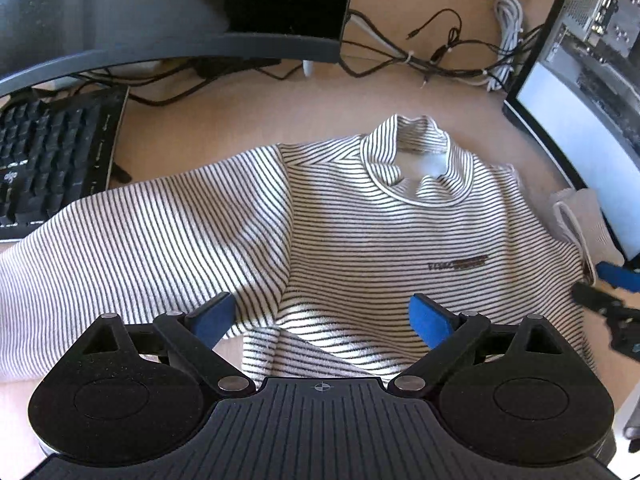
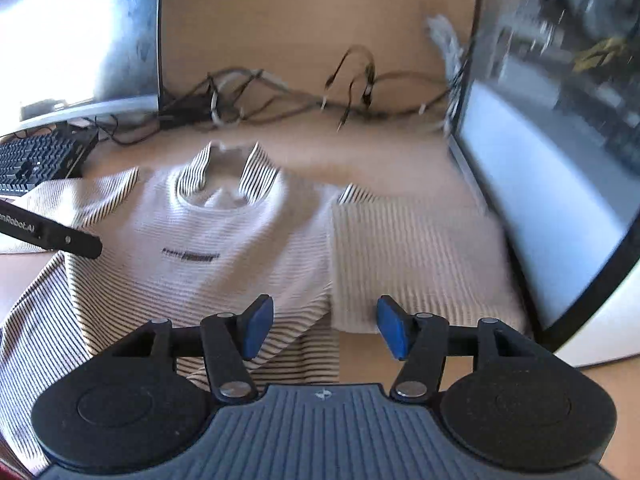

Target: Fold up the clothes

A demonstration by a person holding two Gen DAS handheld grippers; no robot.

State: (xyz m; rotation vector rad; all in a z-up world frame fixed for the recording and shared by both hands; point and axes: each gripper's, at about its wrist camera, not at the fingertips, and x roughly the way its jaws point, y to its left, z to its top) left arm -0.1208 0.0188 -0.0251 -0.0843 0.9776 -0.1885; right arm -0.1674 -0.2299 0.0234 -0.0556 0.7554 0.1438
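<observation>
A white sweater with thin black stripes [image 1: 360,240] lies front-up on the wooden desk, collar away from me, a small dark logo on its chest. One sleeve stretches out to the left. My left gripper [image 1: 322,318] hovers open over the lower chest near the armpit, nothing between its blue pads. In the right wrist view the same sweater [image 2: 224,240] is blurred by motion, its other sleeve [image 2: 416,264] lying to the right. My right gripper [image 2: 326,326] stands open above the seam between body and sleeve. Its tip [image 1: 612,300] shows at the left view's right edge.
A black keyboard [image 1: 52,156] sits at the left, partly under the sleeve. A dark monitor [image 1: 200,8] stands behind, another screen [image 1: 576,120] at the right. Tangled cables [image 1: 440,56] run along the back of the desk [image 1: 240,120]. A white cloth [image 1: 580,220] lies beside the sweater's right shoulder.
</observation>
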